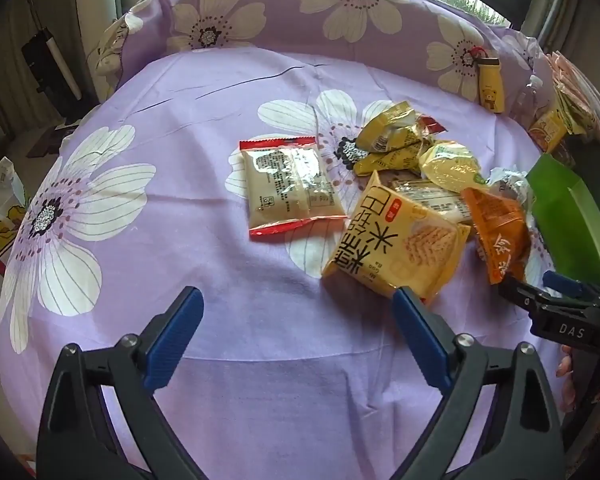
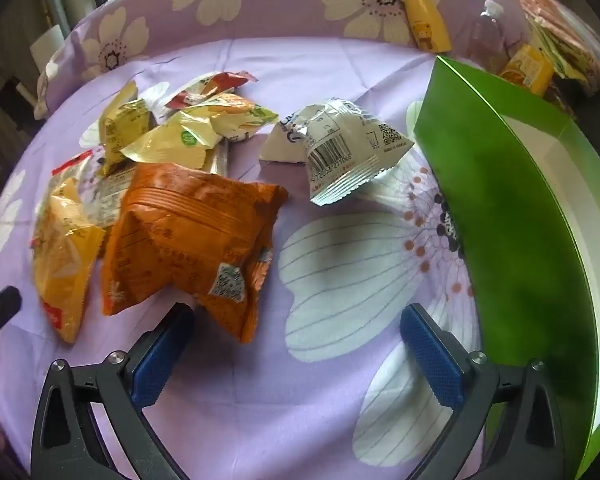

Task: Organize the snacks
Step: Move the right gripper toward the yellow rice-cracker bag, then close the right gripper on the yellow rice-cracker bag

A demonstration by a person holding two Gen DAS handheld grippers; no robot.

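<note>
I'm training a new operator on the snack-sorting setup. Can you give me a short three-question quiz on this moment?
1. True or false: the right gripper holds the orange packet.
2. Which lies nearest the green box? A) silver packet B) red-edged packet C) yellow bottle
3. Fill in: the left gripper is ____ and empty.

Key: 1 false, its jaws are open around bare cloth; 2 A; 3 open.
</note>
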